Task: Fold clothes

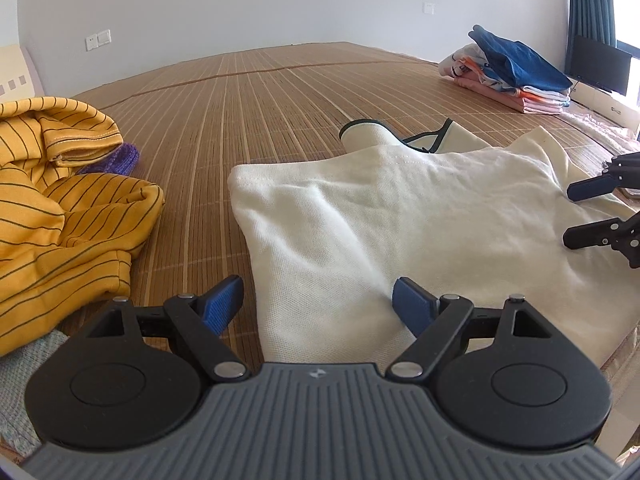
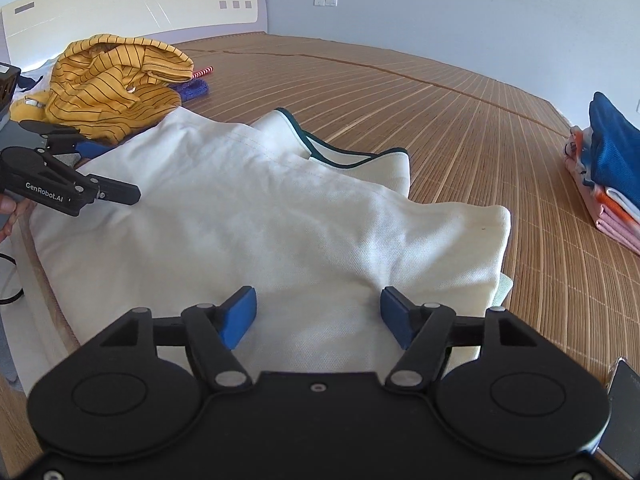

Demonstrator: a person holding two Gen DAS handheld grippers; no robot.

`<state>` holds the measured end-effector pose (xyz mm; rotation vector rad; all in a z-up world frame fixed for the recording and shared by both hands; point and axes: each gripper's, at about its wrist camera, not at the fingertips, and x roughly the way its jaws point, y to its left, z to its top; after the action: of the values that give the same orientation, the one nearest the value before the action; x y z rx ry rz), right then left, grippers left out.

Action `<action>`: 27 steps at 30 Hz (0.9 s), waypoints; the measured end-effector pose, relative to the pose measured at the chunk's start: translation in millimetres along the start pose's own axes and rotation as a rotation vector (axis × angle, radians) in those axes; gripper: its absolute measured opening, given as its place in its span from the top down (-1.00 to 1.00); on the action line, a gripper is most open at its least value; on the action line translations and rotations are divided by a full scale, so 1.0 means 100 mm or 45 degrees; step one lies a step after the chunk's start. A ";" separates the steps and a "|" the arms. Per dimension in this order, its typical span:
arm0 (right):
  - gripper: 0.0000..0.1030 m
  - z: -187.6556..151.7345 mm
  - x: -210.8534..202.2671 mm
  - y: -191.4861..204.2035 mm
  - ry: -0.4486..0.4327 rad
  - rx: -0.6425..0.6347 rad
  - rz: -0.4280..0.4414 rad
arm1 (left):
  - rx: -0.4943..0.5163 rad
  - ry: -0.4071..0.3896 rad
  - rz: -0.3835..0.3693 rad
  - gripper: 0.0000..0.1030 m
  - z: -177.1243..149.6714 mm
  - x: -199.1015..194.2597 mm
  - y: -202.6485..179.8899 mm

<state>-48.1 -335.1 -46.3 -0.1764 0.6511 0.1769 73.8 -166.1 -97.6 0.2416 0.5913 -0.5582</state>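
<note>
Lying partly folded on a bamboo mat [image 1: 280, 92], a cream shirt [image 1: 400, 216] with dark green trim at its collar fills the near middle of both views. The left gripper [image 1: 318, 306] hovers at the shirt's near left edge, its blue-padded jaws spread wide and gripping nothing; one pad sits over the mat, the other over the cloth. The right gripper [image 2: 318, 316] hovers above the shirt's near right part, jaws likewise wide apart and empty, both pads over the fabric. A yellow striped garment [image 1: 60, 200] lies crumpled to the left of the shirt, with a purple knitted item [image 1: 116, 160] just beside it. A stack of folded clothes [image 2: 608, 176], topped with blue, rests well apart on the far right of the mat. A pale headboard [image 2: 132, 4] stands behind the yellow garment.
</note>
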 end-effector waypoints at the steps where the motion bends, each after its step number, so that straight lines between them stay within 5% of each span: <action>1: -0.42 0.00 -0.05 0.05 -0.035 -0.015 -0.005 | 0.007 -0.020 0.018 -0.66 0.01 -0.05 0.02; 6: -0.53 -0.02 -0.19 0.51 -0.144 -0.023 0.140 | 0.047 -0.050 0.182 -0.74 0.07 -0.20 0.18; 12: -0.55 0.10 0.06 1.31 -0.147 -0.178 0.300 | 0.002 -0.060 0.199 -0.74 0.04 -0.34 0.41; 20: -0.55 0.34 0.51 1.98 -0.106 -0.273 0.375 | -0.247 -0.117 0.017 -0.76 -0.08 -0.56 0.80; 23: -0.55 0.38 0.65 2.07 -0.083 -0.253 0.365 | -0.402 -0.119 -0.127 -0.76 -0.16 -0.56 0.97; 26: -0.44 0.36 0.71 2.06 -0.079 -0.240 0.337 | -0.534 -0.106 -0.254 -0.76 -0.23 -0.51 1.08; 27: -0.26 0.35 0.71 2.04 -0.081 -0.235 0.335 | -0.560 -0.099 -0.302 -0.76 -0.24 -0.49 1.09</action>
<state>-16.5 -121.7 -84.9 -0.2615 0.5928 0.4947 90.2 -46.0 -81.8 -0.2677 0.6555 -0.6473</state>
